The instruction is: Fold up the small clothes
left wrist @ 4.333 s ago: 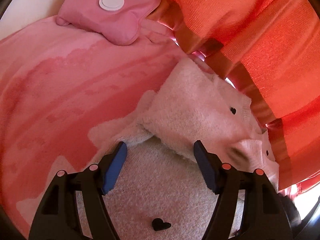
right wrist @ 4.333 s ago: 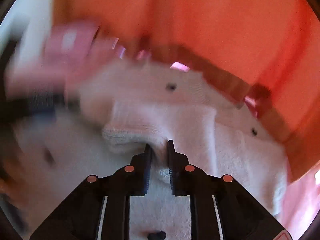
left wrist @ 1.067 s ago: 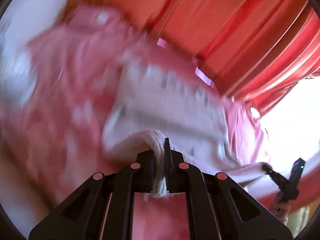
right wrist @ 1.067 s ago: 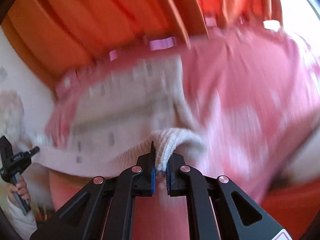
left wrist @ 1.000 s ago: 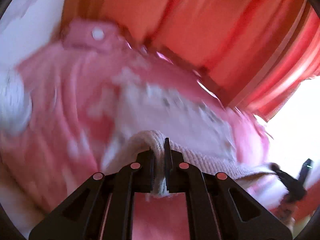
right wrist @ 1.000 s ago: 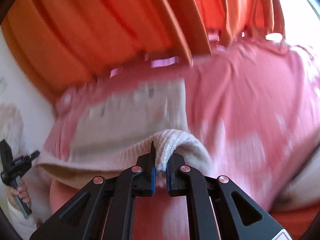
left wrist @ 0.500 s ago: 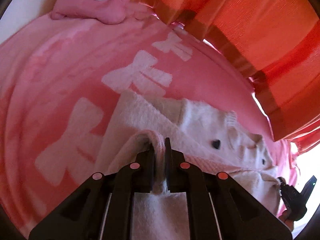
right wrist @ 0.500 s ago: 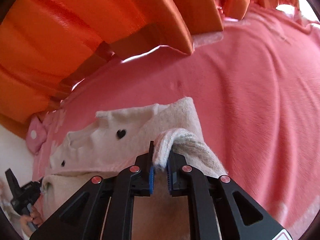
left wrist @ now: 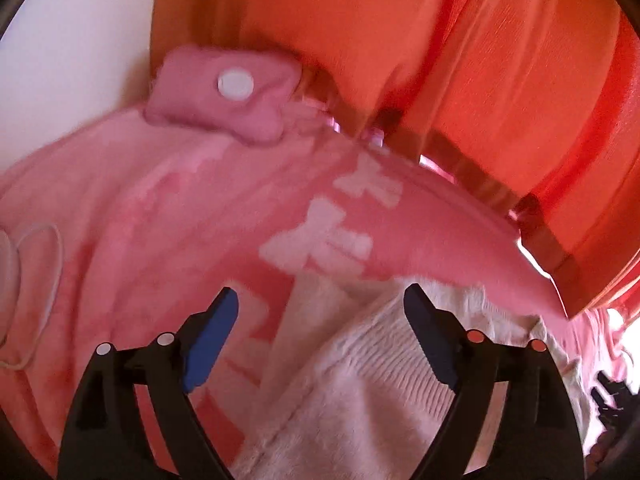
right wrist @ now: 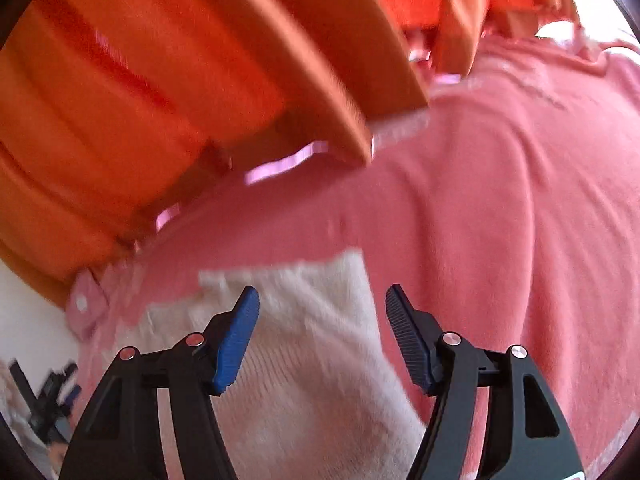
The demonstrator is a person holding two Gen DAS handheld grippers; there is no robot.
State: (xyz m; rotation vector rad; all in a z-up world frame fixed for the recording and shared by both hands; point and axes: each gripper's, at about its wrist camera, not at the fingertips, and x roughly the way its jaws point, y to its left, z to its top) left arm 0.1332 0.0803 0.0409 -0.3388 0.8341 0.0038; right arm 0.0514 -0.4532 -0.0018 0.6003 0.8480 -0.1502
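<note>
A small cream knitted sweater (left wrist: 360,392) lies folded on the pink blanket (left wrist: 160,216). In the left wrist view its ribbed edge lies below and between the blue-padded fingers of my left gripper (left wrist: 320,312), whose jaws are opening wide and press on nothing. In the right wrist view the sweater (right wrist: 320,368) spreads under my right gripper (right wrist: 322,308); those jaws are opening too, with the knit lying loose beneath them, untouched by the pads. The other gripper (right wrist: 44,404) shows small at the lower left of that view.
A pink bone-shaped cushion (left wrist: 224,96) with a white disc lies at the blanket's far edge. Orange curtains (left wrist: 440,60) hang close behind the bed. A white wall (left wrist: 60,60) is at the left. The blanket (right wrist: 520,200) stretches away to the right.
Both grippers held the sweater's edge pinched while carrying it over and down onto itself. Now both have let go, their jaws spread wide, and the sweater lies on the blanket.
</note>
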